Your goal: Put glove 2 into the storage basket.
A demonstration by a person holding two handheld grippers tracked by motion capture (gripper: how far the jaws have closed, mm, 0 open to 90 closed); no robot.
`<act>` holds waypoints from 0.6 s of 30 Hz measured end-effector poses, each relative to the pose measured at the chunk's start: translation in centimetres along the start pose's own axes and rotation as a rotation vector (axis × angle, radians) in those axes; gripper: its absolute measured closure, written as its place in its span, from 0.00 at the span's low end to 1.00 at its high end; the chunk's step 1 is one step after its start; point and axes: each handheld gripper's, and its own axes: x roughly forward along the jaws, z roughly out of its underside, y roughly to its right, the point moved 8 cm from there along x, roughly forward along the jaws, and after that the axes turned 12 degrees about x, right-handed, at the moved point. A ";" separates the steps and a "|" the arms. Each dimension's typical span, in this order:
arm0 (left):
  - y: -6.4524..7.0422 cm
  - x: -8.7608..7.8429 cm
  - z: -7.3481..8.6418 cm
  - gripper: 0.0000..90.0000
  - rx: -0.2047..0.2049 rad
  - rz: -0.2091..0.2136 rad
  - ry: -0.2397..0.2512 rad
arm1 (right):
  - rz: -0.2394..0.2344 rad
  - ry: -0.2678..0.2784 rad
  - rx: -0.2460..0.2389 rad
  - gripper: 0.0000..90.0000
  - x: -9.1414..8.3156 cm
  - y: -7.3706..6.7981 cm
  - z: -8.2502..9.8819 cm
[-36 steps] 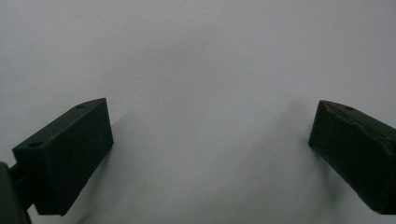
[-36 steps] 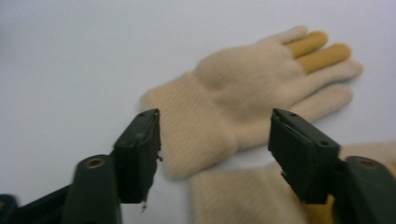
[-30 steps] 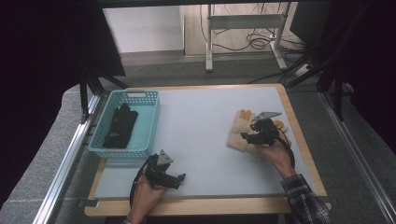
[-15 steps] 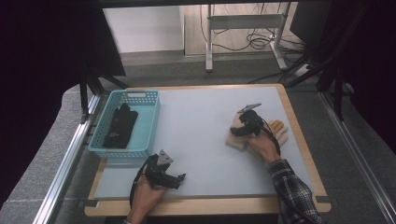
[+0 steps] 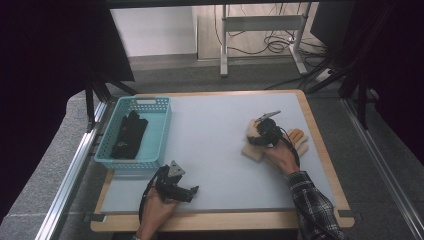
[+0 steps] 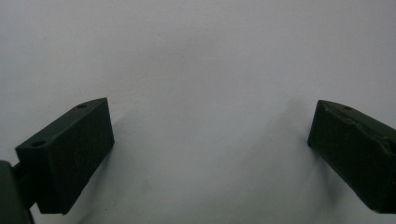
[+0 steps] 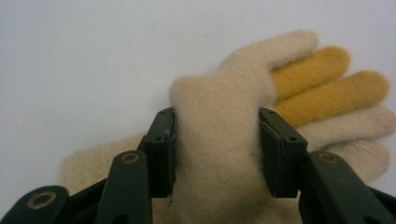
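1. Tongs at the near bench edge: the left tongs (image 5: 191, 190) rest gaping over bare bench (image 5: 215, 150), nothing between the jaws.
2. Mid-bench right, the right tongs (image 7: 215, 140), jaws just closing, pinch a bunched fold of the cream glove (image 7: 219, 154); squeeze firmly, then lift straight up.
3. Far left, the teal basket (image 5: 160, 132) with dark gloves (image 5: 129, 136) looks the likely destination.

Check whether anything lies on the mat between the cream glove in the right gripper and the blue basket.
Nothing visible does. The right gripper is shut on the cream glove, and the grey mat between it and the blue basket is bare. The left gripper rests nearer the front edge, off that line.
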 end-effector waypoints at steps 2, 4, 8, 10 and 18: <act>0.0 0.0 0.0 0.01 0.000 0.000 0.000 | -0.008 0.018 0.000 0.58 -0.7 -0.2 -0.2; 0.0 0.0 0.0 0.01 -0.001 0.000 0.000 | -0.022 0.036 -0.010 0.58 -1.6 -0.8 -0.4; 0.0 0.0 0.0 0.01 -0.002 -0.001 -0.001 | -0.053 0.069 -0.057 0.57 -3.5 -2.8 -0.7; 0.0 0.0 0.0 0.01 -0.002 -0.001 -0.001 | -0.079 0.082 -0.076 0.57 -4.5 -4.2 -0.6; 0.0 0.0 0.0 0.01 -0.001 -0.003 0.000 | -0.224 0.086 -0.169 0.55 -6.5 -11.6 1.4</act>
